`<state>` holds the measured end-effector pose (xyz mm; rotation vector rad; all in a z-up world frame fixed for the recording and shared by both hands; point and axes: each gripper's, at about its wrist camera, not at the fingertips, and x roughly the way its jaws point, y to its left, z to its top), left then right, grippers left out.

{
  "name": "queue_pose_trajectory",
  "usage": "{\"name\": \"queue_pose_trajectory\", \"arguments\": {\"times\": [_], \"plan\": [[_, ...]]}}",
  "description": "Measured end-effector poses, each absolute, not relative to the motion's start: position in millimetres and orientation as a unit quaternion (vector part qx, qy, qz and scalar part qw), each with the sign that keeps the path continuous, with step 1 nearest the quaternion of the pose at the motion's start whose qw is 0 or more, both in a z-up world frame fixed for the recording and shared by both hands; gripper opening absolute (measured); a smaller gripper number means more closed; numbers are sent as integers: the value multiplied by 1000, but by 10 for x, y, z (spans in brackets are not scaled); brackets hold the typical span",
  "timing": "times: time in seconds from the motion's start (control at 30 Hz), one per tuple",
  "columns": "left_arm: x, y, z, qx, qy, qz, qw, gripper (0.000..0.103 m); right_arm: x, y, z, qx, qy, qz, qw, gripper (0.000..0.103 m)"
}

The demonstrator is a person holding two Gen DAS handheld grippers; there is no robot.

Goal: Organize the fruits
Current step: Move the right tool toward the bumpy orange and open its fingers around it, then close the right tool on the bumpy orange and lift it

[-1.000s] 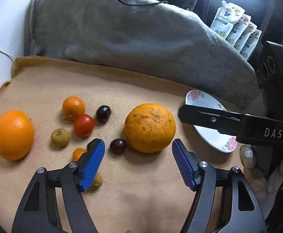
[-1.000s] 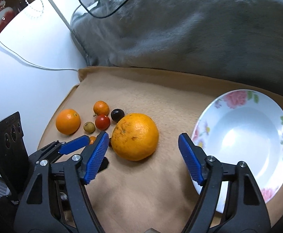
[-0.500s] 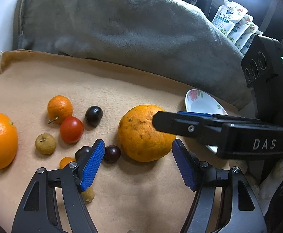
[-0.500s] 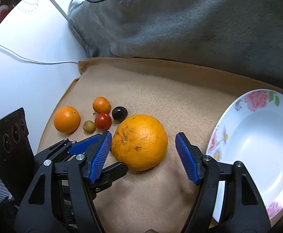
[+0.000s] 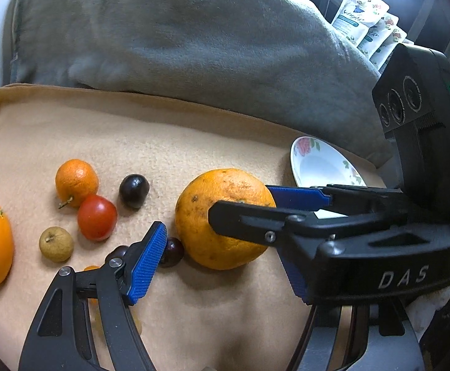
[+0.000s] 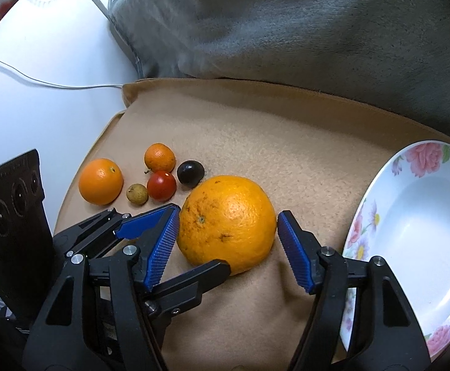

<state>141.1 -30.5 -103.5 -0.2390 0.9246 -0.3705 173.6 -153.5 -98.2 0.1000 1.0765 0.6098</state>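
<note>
A big orange lies on the tan blanket; it also shows in the left wrist view. My right gripper is open with its blue pads on either side of the big orange, close but apart from it. My left gripper is open just in front of the same orange; the right gripper's finger crosses its view and hides its right pad. A floral plate lies empty at the right. Small fruits lie at the left: a medium orange, a mandarin, a tomato, a dark plum.
A grey pillow lies behind the blanket. A white cable runs over the white surface at the left. A longan and more dark fruit lie by the left gripper's left pad. Pouches stand at the far right.
My right gripper has moved forward, so the big orange now sits between its pads. Its finger now reaches across the orange in the left wrist view. The left gripper shifted slightly right.
</note>
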Motion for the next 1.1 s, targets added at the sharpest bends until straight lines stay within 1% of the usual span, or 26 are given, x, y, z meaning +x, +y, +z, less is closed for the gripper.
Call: {"name": "queue_pose_trajectory", "arguments": {"times": [0.43,0.67,1.0,1.1], "plan": [[1420,-421,-1040,-77,437,-188,876,71,1728,-1524,-990,50,500,281,818,67],[1429,-431,-1041,-80,438,-186,876,71,1711,-1548,-976,55,498,281,819,63],[1399,-428,-1048,-78,437,-178,878,71,1689,-1571,-948,57,495,279,821,61],[1396,-443,-1035,-82,437,-176,878,71,1683,-1591,-922,62,492,279,822,59]]}}
